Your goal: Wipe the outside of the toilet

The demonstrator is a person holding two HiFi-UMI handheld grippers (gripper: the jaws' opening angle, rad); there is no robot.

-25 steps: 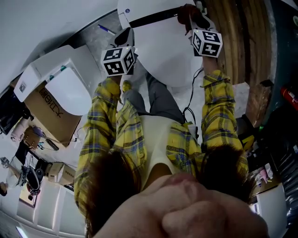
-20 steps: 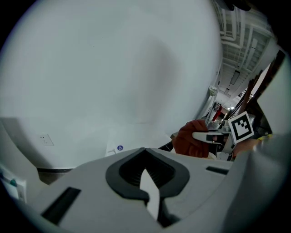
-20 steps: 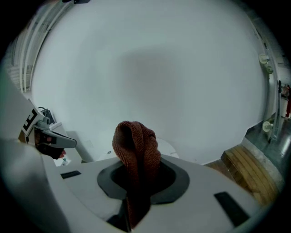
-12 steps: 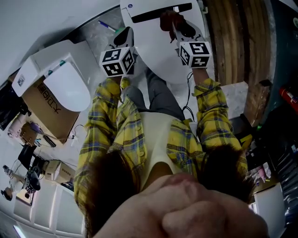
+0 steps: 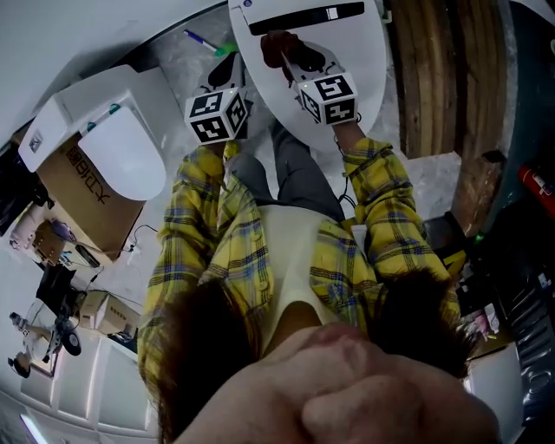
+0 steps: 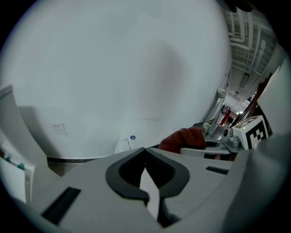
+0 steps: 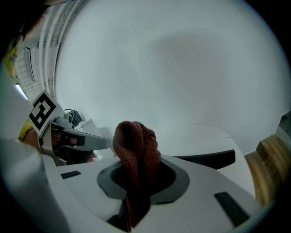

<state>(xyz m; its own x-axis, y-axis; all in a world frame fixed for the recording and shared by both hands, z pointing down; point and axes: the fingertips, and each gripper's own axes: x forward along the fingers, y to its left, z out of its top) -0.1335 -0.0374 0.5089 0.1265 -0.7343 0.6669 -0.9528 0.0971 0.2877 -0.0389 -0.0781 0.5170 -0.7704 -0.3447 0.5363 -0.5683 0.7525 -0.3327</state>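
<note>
Head view has the toilet (image 5: 355,61) at the top centre, seen from above with its white lid down and a black slot (image 5: 303,16) running across the lid's far end. A reddish-brown cloth (image 5: 277,42) sits over the lid just on the near side of that slot. It is clamped in the right tongs (image 5: 288,54), whose marker cube (image 5: 328,98) lies over the middle of the lid. The cloth seems to touch the lid, though the angle leaves that unsure. The right gripper view shows the tongs closed tightly on the cloth, which is bunched and stands up in a rounded fold above the dark pads, with the lid and slot behind it. The left tongs (image 5: 229,62) hang just beside the lid's left edge, over a grey marbled floor (image 5: 186,61). In the left gripper view their tips meet and nothing is between them, with the cloth and the right tongs off to the right against a plain white wall (image 6: 118,68). Yellow plaid sleeves (image 5: 186,225) run back from both tongs toward the person. Farther left stands a second toilet (image 5: 113,147) with a cardboard box (image 5: 87,191) against it. A wooden panel (image 5: 442,78) rises just right of the toilet.
</note>
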